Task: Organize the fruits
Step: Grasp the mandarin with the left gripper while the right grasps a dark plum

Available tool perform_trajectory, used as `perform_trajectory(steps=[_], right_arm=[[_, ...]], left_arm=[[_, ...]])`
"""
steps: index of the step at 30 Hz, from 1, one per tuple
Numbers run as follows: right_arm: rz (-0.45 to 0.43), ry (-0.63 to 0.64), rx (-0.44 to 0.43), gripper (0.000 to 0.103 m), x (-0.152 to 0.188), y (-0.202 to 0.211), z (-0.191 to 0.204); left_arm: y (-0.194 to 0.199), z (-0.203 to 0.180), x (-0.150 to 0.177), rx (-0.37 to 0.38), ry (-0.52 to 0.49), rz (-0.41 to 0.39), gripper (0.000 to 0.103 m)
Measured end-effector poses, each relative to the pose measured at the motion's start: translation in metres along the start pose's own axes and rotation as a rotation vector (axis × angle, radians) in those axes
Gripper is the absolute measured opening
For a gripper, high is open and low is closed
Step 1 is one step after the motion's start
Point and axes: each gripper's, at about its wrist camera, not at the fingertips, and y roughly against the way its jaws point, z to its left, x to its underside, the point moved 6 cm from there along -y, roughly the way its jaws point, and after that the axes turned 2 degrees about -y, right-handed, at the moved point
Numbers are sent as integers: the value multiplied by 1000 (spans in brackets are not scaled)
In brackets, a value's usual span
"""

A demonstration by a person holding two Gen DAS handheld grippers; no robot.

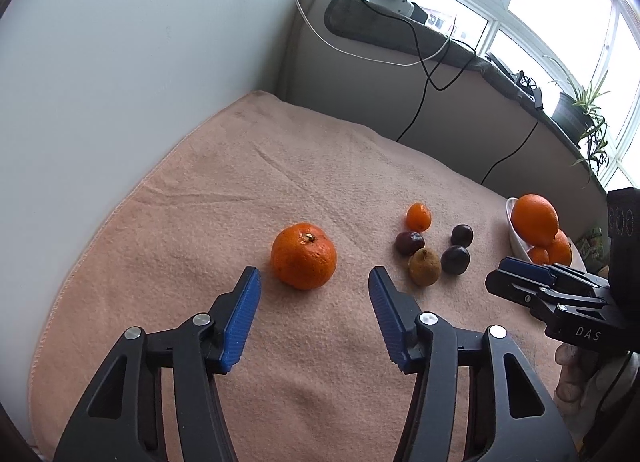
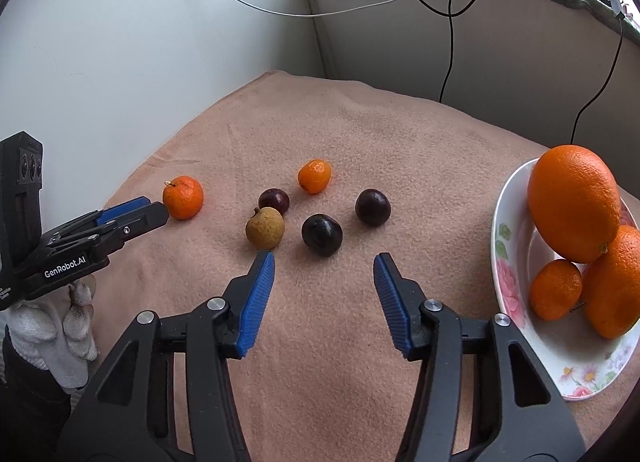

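Observation:
My left gripper [image 1: 314, 276] is open and empty, just short of a mandarin [image 1: 303, 255] on the peach towel [image 1: 200, 202]; the mandarin also shows in the right wrist view [image 2: 183, 197]. My right gripper [image 2: 324, 262] is open and empty, just short of a dark plum [image 2: 321, 234]. Near it lie two more dark plums [image 2: 373, 207] [image 2: 274, 200], a brownish-yellow fruit [image 2: 265, 227] and a small mandarin [image 2: 314, 176]. A floral white bowl [image 2: 508, 262] at the right holds a big orange [image 2: 574, 202], another orange [image 2: 616, 282] and a small mandarin [image 2: 555, 289].
A grey wall [image 1: 120, 62] borders the towel on the left. A low ledge [image 2: 440, 22] with hanging cables [image 2: 451, 42] runs behind it. Potted plants [image 1: 584, 114] stand on the window sill. The right gripper shows in the left wrist view [image 1: 520, 270], and the left gripper shows in the right wrist view [image 2: 132, 210].

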Motion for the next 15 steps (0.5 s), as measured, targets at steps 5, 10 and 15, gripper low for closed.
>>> perform_trajectory(steps=[5,10,15], right_arm=[[16,6,11,49,-3,-14,1],[32,5,8,44,-6,-26,0],[40,5,7,40,-10,-34,-1]], left_arm=[[-5,3,0,-3,2,11,54],[-9,5,-2,-6,0,20,54],[-14,5,-4,-7,-7,29,53]])
